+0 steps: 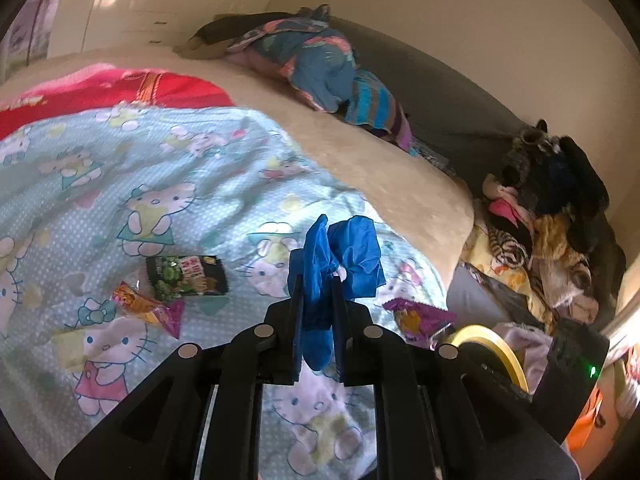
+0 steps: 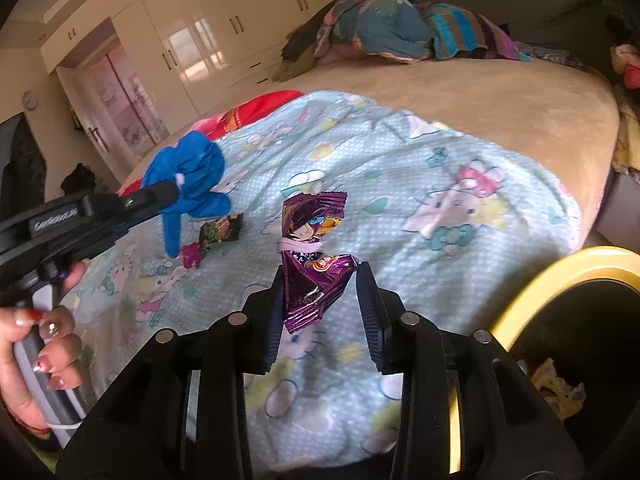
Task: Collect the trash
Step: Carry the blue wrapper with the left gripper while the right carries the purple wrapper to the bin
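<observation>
My left gripper (image 1: 318,280) is shut on a crumpled blue glove (image 1: 344,256), held above the cartoon-cat bedsheet (image 1: 120,184). The right wrist view shows the same gripper (image 2: 172,191) and glove (image 2: 192,176) at the left, with a hand (image 2: 36,352) on the handle. My right gripper (image 2: 320,272) is shut on a crinkled purple snack wrapper (image 2: 316,276), lifted off the sheet. On the sheet lie a green-black snack packet (image 1: 186,276) and an orange-pink wrapper (image 1: 148,306). A yellow-rimmed bin (image 2: 560,272) with a dark liner stands at the lower right.
Folded blankets and clothes (image 1: 320,64) are heaped at the far side of the beige bed cover (image 1: 380,160). A pile of clothes (image 1: 540,220) lies beside the bed on the right. Cream wardrobes (image 2: 200,40) line the back wall. Yellowish trash (image 2: 556,388) lies in the bin.
</observation>
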Action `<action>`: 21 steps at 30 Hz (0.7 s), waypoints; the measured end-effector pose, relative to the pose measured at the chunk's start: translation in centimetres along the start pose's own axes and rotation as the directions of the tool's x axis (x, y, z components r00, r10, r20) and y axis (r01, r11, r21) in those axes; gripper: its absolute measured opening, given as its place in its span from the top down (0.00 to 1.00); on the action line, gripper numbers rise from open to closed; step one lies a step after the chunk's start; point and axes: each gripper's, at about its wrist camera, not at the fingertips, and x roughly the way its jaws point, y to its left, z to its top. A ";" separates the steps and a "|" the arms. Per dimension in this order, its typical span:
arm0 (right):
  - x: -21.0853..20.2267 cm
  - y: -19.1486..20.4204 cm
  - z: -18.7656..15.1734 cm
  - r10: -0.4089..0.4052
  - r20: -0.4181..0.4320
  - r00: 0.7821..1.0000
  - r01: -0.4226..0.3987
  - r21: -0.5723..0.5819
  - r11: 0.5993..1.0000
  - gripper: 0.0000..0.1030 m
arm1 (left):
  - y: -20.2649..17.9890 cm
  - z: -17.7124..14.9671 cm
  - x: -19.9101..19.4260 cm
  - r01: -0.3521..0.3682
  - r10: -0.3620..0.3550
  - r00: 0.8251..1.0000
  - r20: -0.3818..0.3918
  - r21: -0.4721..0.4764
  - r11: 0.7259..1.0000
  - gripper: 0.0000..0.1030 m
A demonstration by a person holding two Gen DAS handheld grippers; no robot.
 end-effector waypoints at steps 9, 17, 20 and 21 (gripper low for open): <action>-3.4 -3.2 -0.1 -0.051 0.031 0.998 0.049 0.059 0.997 0.73 | -3.5 -1.1 -1.2 0.044 -0.043 0.999 -0.010 0.081 0.996 0.89; -6.1 -5.6 0.0 -0.099 0.055 0.994 0.093 0.097 0.991 0.73 | -6.8 -2.4 -1.4 0.076 -0.072 0.997 -0.026 0.163 0.984 0.89; -7.0 -6.7 -0.2 -0.123 0.058 0.991 0.116 0.108 0.987 0.73 | -7.8 -2.8 -1.6 0.086 -0.082 0.996 -0.030 0.192 0.978 0.89; -7.2 -7.0 -0.2 -0.128 0.057 0.990 0.121 0.115 0.986 0.73 | -8.1 -3.0 -1.7 0.088 -0.083 0.996 -0.030 0.201 0.976 0.89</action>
